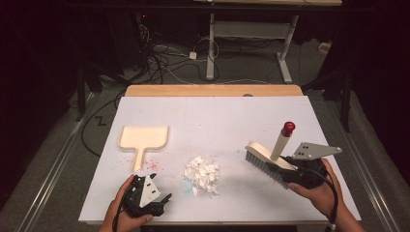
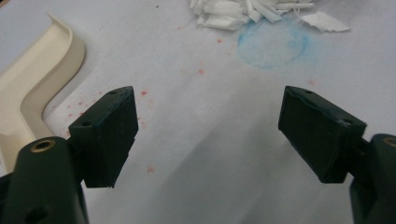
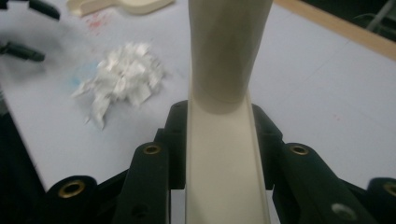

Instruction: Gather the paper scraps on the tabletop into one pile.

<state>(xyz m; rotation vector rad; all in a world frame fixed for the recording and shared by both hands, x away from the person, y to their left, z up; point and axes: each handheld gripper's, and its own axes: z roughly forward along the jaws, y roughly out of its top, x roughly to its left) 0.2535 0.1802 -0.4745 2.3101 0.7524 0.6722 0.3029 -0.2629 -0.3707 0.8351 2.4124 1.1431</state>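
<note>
This looks like a lab: a white table [image 1: 212, 116], dark walls, and tangled cables [image 1: 159, 60] on the floor.

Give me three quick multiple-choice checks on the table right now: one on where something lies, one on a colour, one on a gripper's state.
1. Where does the pile of paper scraps lie?
A. Inside the dustpan
B. On the table between the dustpan and the brush
C. On the floor

2. What colour is the cap on the brush handle?
A. Red
B. Green
C. Black

3. How do the jaws of the left gripper stand?
A. Shut on the dustpan handle
B. Shut on a scrap
C. Open, nothing between them

Answers:
1 B: in the high view the scraps sit on the white table, right of the dustpan and left of the brush.
2 A: the cap on the handle's upper end is red.
3 C: the left gripper view shows bare table between the spread pads.
</note>
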